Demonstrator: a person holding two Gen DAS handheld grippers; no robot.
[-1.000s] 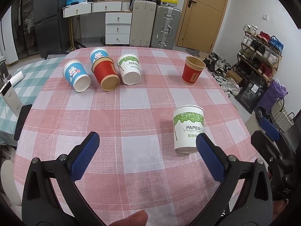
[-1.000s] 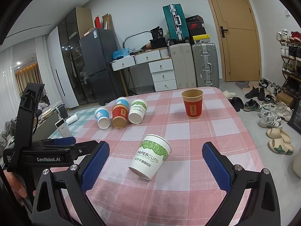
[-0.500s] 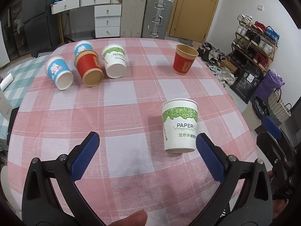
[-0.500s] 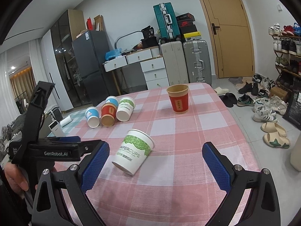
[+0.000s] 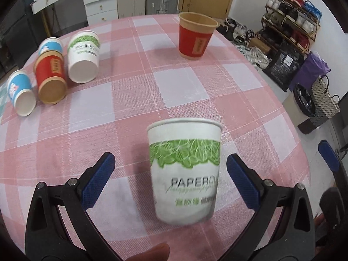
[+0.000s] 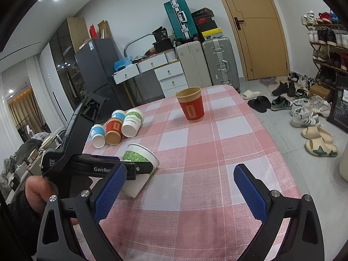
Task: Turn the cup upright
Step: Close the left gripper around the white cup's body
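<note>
A white paper cup with a green leaf band (image 5: 184, 169) stands upright on the pink checked tablecloth (image 5: 152, 91), between the open fingers of my left gripper (image 5: 169, 178), which do not touch it. In the right wrist view the same cup (image 6: 141, 163) is partly hidden behind the left gripper's body. My right gripper (image 6: 178, 191) is open and empty, to the right of the cup. A red cup (image 5: 196, 37) stands upright at the far side. Several cups lie on their sides at the far left: white-green (image 5: 83, 59), red (image 5: 51, 80), blue (image 5: 19, 93).
The table's right edge (image 6: 280, 152) drops to a floor with shoes and slippers. A shoe rack (image 5: 291, 17) and bags stand right of the table. Suitcases, drawers and a door are behind the table.
My left gripper has moved forward so the white-green cup now sits between its fingers and fills the view. The right gripper has shifted a little; the left gripper now covers part of the cup.
</note>
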